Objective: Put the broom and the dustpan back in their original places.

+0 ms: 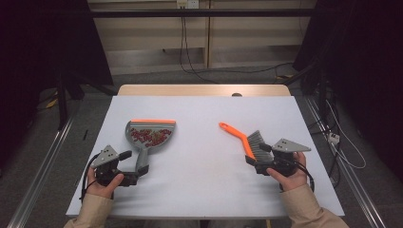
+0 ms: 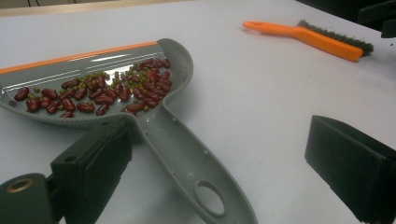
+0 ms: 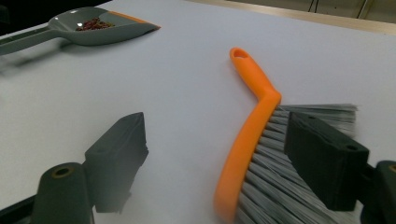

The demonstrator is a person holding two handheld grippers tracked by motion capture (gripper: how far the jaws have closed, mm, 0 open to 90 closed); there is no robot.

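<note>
A grey dustpan [image 1: 142,156] with an orange lip lies left of the table's middle, holding several red beans [image 1: 149,136] and small green ones. In the left gripper view the pan [image 2: 177,51] and its beans [image 2: 107,91] lie ahead. My left gripper [image 1: 133,166] [image 2: 219,135] is open, its jaws on either side of the pan's handle without pressing it. An orange hand brush [image 1: 242,140] [image 2: 317,39] [image 3: 254,121] with grey bristles lies at the right. My right gripper [image 1: 257,154] [image 3: 217,126] is open around the brush's head, one jaw over the bristles.
The white table top [image 1: 199,190] has open room between the dustpan and the brush and toward the far edge. Dark stands and cables lie on the floor beyond and to both sides of the table.
</note>
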